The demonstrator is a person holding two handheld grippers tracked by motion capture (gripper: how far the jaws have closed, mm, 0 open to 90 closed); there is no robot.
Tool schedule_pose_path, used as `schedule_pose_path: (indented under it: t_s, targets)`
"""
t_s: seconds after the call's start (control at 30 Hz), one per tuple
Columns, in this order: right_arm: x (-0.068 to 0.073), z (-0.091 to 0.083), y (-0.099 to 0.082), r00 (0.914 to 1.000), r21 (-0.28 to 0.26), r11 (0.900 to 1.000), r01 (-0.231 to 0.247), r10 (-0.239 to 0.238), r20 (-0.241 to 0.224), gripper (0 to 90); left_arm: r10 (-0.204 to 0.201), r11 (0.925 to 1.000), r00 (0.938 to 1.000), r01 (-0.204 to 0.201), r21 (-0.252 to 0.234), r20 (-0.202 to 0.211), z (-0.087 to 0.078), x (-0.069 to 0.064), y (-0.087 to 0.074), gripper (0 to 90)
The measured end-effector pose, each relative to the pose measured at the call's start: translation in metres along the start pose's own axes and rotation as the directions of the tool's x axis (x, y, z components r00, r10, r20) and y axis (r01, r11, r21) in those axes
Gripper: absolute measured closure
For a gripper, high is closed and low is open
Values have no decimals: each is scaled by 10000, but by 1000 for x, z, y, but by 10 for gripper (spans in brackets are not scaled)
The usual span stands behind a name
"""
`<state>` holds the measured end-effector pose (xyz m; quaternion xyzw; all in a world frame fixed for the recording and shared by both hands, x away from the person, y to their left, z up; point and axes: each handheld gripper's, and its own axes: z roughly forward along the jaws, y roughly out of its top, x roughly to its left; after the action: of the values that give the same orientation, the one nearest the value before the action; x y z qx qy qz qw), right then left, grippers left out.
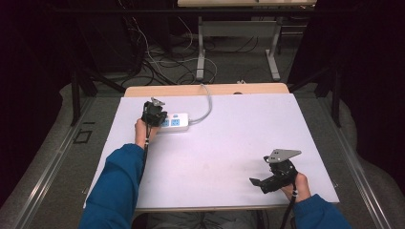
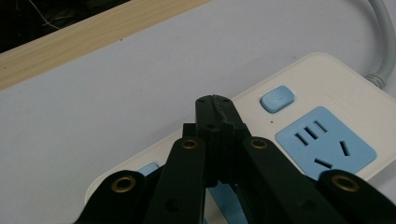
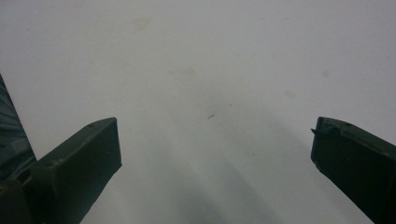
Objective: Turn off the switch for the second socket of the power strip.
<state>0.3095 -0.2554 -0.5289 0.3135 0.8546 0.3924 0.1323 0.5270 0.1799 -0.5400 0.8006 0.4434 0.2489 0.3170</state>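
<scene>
Jaws of the left gripper (image 2: 215, 105) are pressed together, empty, tips over the white power strip (image 2: 322, 88) near its blue switch (image 2: 277, 98). Right gripper (image 3: 212, 140) gapes wide above bare table (image 1: 224, 143), well apart. From above, the strip's cable (image 1: 206, 102) trails off.

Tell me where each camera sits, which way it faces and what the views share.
High view: above the person's side, looking forward and down at the table; both blue sleeves, left gripper, right gripper.
Left gripper view: rides the left gripper, looking down its shut jaws at the power strip.
Right gripper view: looks past open jaws at bare tabletop.
Shared: the power strip, high and left gripper views.
</scene>
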Motion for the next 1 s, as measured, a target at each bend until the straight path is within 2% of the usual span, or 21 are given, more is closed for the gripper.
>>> schedule_pose_path:
  t_s: [0.07,0.33,0.4,1.0]
  targets:
    - [0,0,0,10000,-1,10000,-8,8,-4,11,4,9999,10000,-4,-132,-25,1,0,-1,900]
    - [0,0,0,10000,-16,10000,3,-3,-20,11,-25,9998,10000,25,-173,-4,1,0,-1,900]
    - [0,0,0,10000,-15,10000,-4,4,-30,12,-105,9998,9999,105,-150,35,0,1,-1,900]
    - [0,0,0,10000,-22,10000,1,-1,-1,12,51,10000,10000,-51,-8,4,0,0,0,900]
